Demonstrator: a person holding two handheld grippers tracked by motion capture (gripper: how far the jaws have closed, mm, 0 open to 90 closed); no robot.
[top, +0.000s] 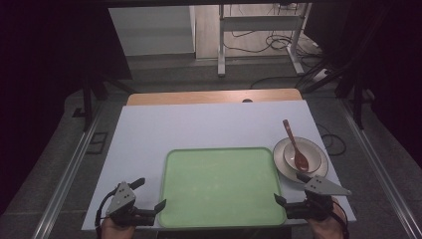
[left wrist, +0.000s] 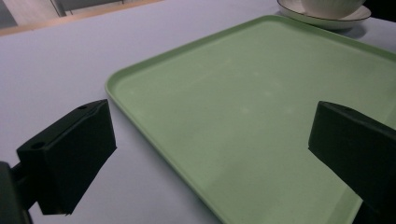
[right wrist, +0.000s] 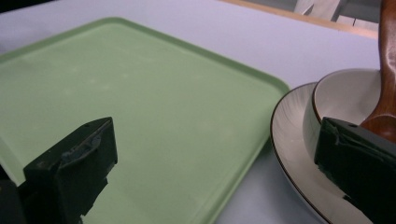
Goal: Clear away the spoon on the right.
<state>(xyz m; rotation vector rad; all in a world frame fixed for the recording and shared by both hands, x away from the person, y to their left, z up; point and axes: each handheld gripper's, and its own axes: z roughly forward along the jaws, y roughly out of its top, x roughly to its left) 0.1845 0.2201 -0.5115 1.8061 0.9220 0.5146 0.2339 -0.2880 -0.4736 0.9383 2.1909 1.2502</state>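
Left jaws: I see my left gripper (top: 148, 195) spread wide with nothing between the pads, at the tray's 7 o'clock corner.
Right jaws: my right gripper (top: 292, 188) gapes wide too, gripping nothing, at the tray's 4 o'clock corner.
Tray: the green tray (top: 223, 187) lies flat between both grippers.
Dishes: at 3 o'clock a bowl (top: 297, 155) sits on a plate (top: 318, 149), just beside the tray, with a brown spoon (top: 294, 144) resting in it.

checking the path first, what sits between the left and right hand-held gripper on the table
The green tray lies between the left hand-held gripper and the right hand-held gripper, seen in the high view. Nothing rests on it, and both grippers are open.
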